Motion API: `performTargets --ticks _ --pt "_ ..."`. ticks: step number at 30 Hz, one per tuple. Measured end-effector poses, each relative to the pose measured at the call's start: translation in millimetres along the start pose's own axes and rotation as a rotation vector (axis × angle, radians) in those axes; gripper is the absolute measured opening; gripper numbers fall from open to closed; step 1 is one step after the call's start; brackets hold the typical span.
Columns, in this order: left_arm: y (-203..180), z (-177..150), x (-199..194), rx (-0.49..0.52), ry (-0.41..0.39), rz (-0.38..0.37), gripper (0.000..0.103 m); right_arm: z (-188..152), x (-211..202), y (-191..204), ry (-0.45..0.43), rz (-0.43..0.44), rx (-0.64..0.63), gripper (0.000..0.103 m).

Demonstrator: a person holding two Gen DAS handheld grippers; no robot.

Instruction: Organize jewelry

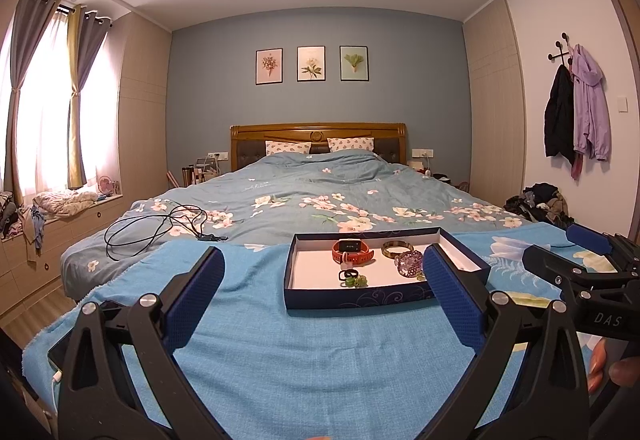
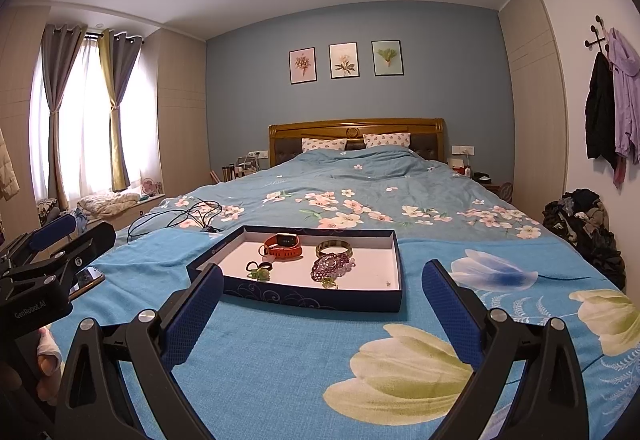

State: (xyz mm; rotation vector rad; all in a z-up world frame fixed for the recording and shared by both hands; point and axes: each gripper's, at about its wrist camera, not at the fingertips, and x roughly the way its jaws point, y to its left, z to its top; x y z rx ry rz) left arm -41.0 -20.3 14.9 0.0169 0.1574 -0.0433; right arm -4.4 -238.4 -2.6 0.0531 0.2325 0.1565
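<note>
Left gripper (image 1: 324,276) jaws spread wide, blue-padded fingers (image 1: 208,280) empty, aimed forward and level, nothing between them. Right gripper (image 2: 322,294) same: jaws wide apart, pads (image 2: 448,304) bare, pointing forward. The two grippers sit side by side, apart, each seen at the edge of the other's view. Fingertips of a hand (image 1: 608,364) wrap the right gripper's handle; another hand (image 2: 48,364) grips the left's.

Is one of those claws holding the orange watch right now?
No, the orange watch lies inside the dark blue box, and both claws hover open and empty in front of it.
</note>
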Motion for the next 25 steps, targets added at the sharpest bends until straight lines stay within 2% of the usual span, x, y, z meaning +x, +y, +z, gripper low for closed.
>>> performTargets --ticks 18,22,25 --pt "-5 -3 1 0.02 0.004 -0.005 0.098 -2 4 -1 0.017 0.0 -0.006 0.096" --pt "-4 -5 10 0.019 0.054 -0.003 0.098 -4 19 -15 0.098 -0.009 -0.013 0.096" --pt "5 -8 25 -0.006 0.132 -0.014 0.098 -7 42 -46 0.214 -0.102 -0.03 0.096"
